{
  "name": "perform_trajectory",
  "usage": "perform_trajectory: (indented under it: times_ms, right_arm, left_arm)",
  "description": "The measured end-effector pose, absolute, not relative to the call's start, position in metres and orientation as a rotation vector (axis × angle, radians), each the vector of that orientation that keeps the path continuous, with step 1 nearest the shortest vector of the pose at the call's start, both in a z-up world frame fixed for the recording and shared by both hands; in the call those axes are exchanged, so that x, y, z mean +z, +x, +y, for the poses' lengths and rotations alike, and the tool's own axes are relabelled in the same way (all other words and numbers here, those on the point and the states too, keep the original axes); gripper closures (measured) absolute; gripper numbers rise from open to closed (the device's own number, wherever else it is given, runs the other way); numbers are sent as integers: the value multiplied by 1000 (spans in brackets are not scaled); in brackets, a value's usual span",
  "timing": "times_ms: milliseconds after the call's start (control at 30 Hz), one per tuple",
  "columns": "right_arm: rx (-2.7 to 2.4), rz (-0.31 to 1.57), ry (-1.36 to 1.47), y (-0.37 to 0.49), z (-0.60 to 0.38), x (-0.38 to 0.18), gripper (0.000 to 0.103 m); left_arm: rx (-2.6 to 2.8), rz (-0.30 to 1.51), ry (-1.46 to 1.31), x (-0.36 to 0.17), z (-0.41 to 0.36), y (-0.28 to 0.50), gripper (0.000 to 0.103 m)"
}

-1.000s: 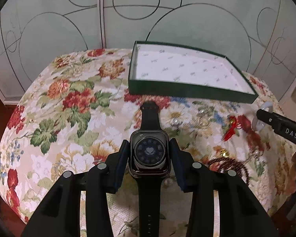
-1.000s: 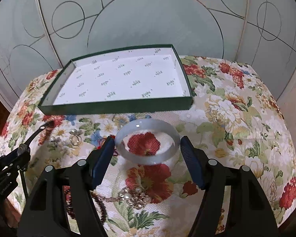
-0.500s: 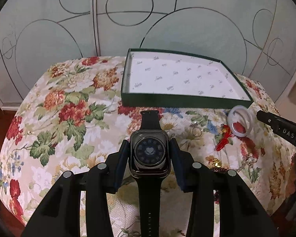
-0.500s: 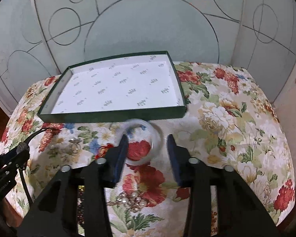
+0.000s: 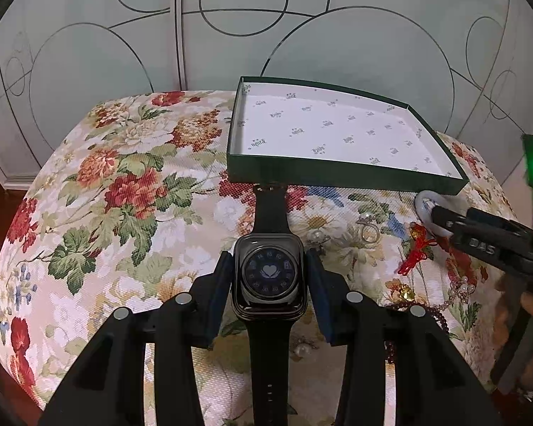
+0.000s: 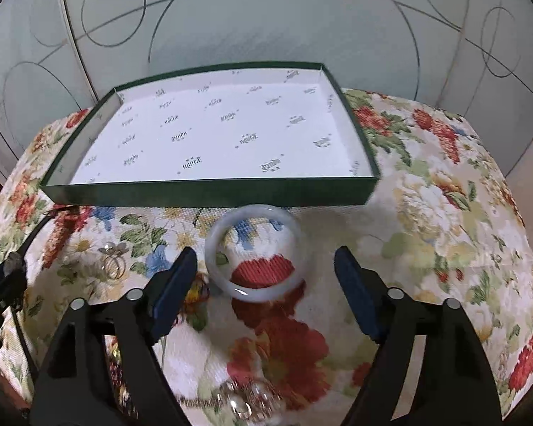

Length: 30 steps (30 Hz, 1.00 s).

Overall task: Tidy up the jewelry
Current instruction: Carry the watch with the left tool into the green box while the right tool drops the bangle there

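Bangle (image 6: 256,254): slipped my right gripper (image 6: 266,284), now spread wide; regrasp pending. Watch (image 5: 269,277): still pinched in left gripper (image 5: 269,293). Box (image 6: 209,193): empty

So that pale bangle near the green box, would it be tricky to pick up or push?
Probably a bit. The bangle looks smooth and glossy, so the right gripper, whose jaws stand wide apart around it, might slip off its curved rim. It seems rigid, perhaps stone or glass, so a drop could crack it. Lying flat on the floral cloth, it should slide rather than roll.
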State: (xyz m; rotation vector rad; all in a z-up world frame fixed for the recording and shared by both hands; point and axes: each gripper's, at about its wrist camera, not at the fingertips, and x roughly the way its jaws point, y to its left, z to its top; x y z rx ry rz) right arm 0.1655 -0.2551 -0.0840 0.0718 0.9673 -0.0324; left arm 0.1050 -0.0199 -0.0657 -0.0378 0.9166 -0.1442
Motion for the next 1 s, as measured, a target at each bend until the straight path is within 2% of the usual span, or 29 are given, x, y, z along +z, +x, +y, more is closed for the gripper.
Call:
perform_trajectory:
  times_ms: [267,300,367,400,700,1000]
  right_arm:
    - [-53,1001,57,184,-251,-100,18]
    - [-52,1000,55,183,-251,-101,20]
    - [-48,989,54,181,-252,-99,32]
    - [-51,988,44,180,-253,-98,32]
    - [-45,978,60,170,-262,-92,32]
    - [-22,905,64,155,-266,-55,32]
  left_arm:
    - [-145,924,-43,-69,-20,107,60]
    - [-146,925,-44,-69,-19,107,60]
    - [-147,926,-47,-69,-19,108,60]
    - [-148,925,-47,-69,-18,108,60]
    - [-151,913,-46,-63,-19,107,60]
    - [-167,891,-63,-48,-19,103,60]
